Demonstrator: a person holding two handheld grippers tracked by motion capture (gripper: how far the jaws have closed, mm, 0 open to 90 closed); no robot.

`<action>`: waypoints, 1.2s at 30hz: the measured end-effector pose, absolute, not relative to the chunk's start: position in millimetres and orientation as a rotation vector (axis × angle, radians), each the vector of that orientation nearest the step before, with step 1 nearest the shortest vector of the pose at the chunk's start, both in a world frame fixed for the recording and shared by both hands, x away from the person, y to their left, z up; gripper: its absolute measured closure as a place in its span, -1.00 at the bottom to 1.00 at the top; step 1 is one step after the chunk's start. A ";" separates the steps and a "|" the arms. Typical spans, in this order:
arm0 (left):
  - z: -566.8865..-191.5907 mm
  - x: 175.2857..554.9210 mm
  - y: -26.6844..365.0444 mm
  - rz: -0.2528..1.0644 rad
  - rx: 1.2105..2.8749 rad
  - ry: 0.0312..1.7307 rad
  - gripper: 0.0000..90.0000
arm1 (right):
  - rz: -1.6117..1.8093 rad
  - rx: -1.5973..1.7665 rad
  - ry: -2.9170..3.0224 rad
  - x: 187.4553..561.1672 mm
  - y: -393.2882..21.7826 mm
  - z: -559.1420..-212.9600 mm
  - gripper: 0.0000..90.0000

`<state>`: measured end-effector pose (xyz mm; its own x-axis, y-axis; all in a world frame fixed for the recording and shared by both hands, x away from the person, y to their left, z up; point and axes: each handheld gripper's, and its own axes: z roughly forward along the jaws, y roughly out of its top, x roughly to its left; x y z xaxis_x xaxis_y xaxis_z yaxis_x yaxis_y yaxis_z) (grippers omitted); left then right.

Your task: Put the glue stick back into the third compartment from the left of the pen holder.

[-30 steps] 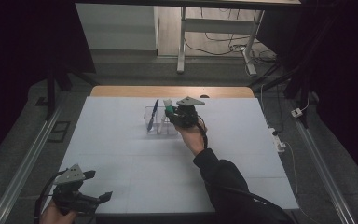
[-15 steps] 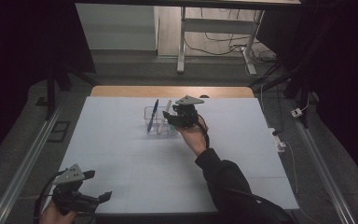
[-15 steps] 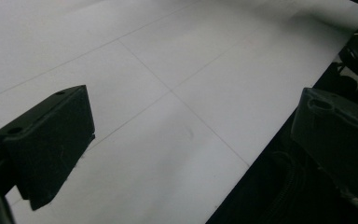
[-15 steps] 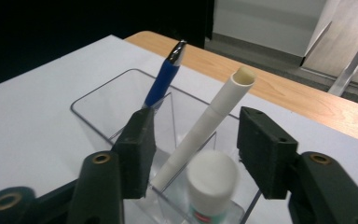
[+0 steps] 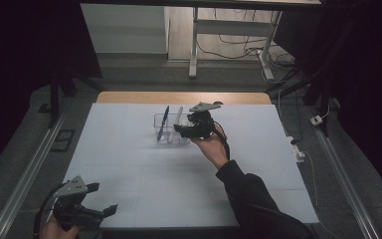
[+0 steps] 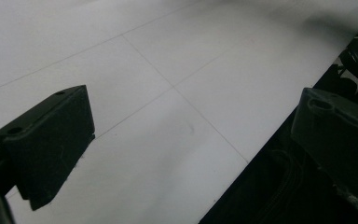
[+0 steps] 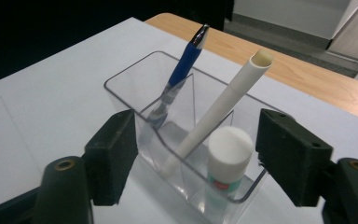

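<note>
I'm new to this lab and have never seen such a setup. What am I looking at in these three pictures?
A person sits at a white table with a hand-held two-jaw tool in each hand. The high view looks down from above; the other two come from cameras riding on each tool.

The right gripper is at a clear organizer holding a blue pen, a white tube and a white-capped glue stick. Its jaws have just been opening and grip nothing. The left gripper waits open at the table's near edge, holding nothing.
</note>
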<state>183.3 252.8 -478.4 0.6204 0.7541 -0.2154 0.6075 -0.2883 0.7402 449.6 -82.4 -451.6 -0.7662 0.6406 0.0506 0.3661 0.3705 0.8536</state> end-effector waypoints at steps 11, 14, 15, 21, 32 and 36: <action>-478.5 182.6 253.5 0.221 2.002 1.078 -1.00 | 1.352 0.840 2.416 437.6 -88.3 -444.9 -0.58; -478.4 182.4 253.4 0.223 2.001 1.079 -1.00 | 1.352 0.834 2.439 433.4 -90.4 -443.1 -0.68; -478.3 182.4 253.4 0.224 2.002 1.078 -1.00 | 1.352 0.841 2.447 431.7 -91.0 -442.4 -0.72; -478.1 181.4 252.8 0.230 2.008 1.082 -1.00 | 1.339 0.833 2.490 424.2 -96.1 -440.5 -0.85; -477.8 179.8 253.7 0.238 2.010 1.097 -1.00 | 1.306 0.803 2.525 408.8 -107.3 -442.2 -0.98; -477.9 179.9 253.3 0.239 2.012 1.098 -1.00 | 1.285 0.788 2.542 399.5 -111.1 -442.9 -0.98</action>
<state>179.9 253.3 -477.9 0.6028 0.7717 -0.2026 0.6175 -0.2904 0.7310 399.5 -111.1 -442.9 -0.8418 0.5351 0.0705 0.3739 0.4841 0.7911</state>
